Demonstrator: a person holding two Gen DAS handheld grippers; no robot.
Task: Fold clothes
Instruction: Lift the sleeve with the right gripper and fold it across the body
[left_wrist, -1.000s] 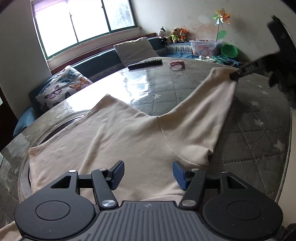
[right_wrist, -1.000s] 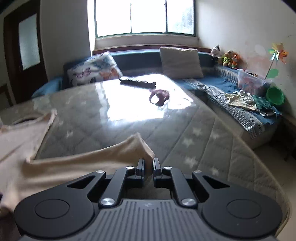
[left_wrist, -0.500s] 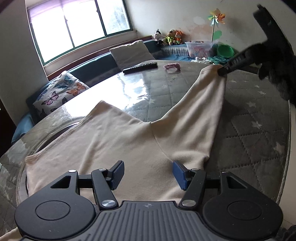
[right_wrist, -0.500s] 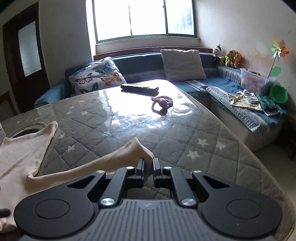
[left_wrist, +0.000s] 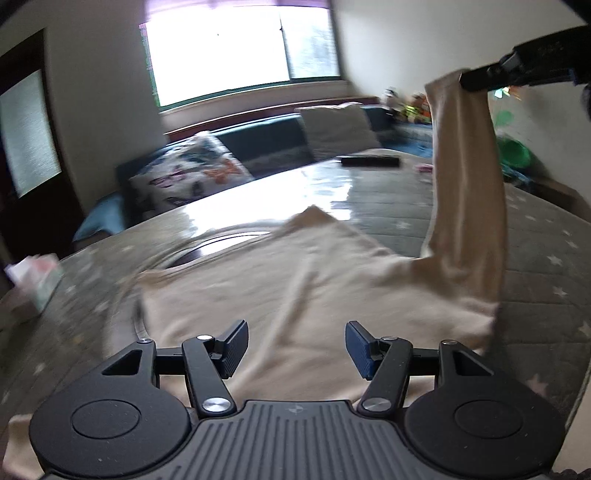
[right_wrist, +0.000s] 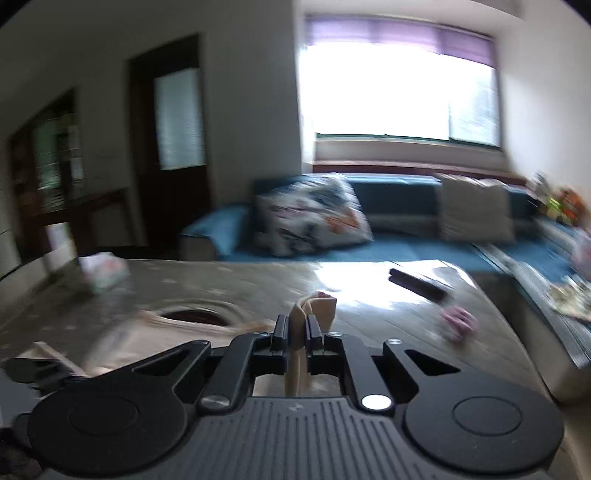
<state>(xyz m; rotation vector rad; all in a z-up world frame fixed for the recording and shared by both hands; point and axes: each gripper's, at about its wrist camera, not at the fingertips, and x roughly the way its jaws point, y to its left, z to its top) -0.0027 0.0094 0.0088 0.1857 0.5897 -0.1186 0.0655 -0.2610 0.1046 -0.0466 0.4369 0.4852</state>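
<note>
A cream long-sleeved top (left_wrist: 295, 288) lies spread on the grey quilted table (left_wrist: 388, 199). My left gripper (left_wrist: 295, 343) is open and empty, low over the top's near part. My right gripper (right_wrist: 295, 328) is shut on the end of the top's sleeve (right_wrist: 321, 304). In the left wrist view the right gripper (left_wrist: 476, 79) holds that sleeve (left_wrist: 465, 192) high above the table, so it hangs down to the body. The body also shows in the right wrist view (right_wrist: 147, 336).
A black remote (left_wrist: 369, 160) and a small pink item (right_wrist: 458, 321) lie at the table's far side. A tissue pack (left_wrist: 33, 280) sits at the left. A blue sofa (right_wrist: 399, 243) with pillows and a window stand behind.
My right gripper has lifted the sleeve end from table level to high in the air and swung left. Both views have turned left, and the left gripper stayed open.
</note>
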